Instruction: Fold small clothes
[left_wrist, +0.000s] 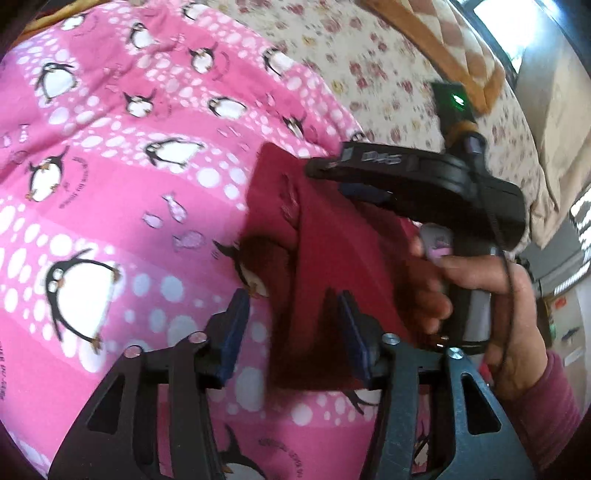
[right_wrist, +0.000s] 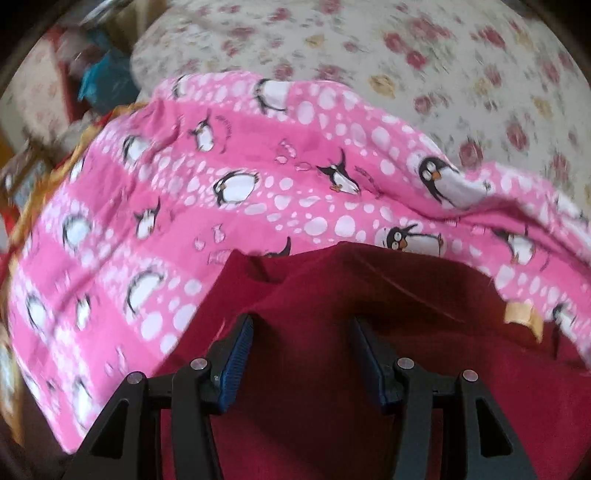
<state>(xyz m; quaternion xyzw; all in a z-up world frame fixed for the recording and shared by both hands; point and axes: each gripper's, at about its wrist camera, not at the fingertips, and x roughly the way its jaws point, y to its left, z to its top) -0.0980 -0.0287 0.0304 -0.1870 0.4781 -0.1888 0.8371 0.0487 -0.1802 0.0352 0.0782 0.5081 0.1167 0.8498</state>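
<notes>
Surface: pink penguin blanket spread over a flowered bedsheet — soft, rumpled ground, no firm backing.
Garment: dark red cloth, lying on the blanket near its edge toward the flowered sheet; one layer already lapped over another, a few short creases near the far corner.
Look: plain deep red, matte, no print; a small tan tag showing at one edge in the right wrist view.
Handling: likely light and limp — will sag and slide on the blanket, nothing fragile; probably best pinched at a corner or along the folded edge, both layers together.
Left gripper: jaws parted, blue pads astride the near edge of the cloth, not seen pressing it — released.
Right gripper: over the middle of the cloth, jaws apart, nothing pinched between them; in the left wrist view a hand around its handle, fingers against the cloth's side.
Stage: fold looks partly made, not yet finished.
</notes>
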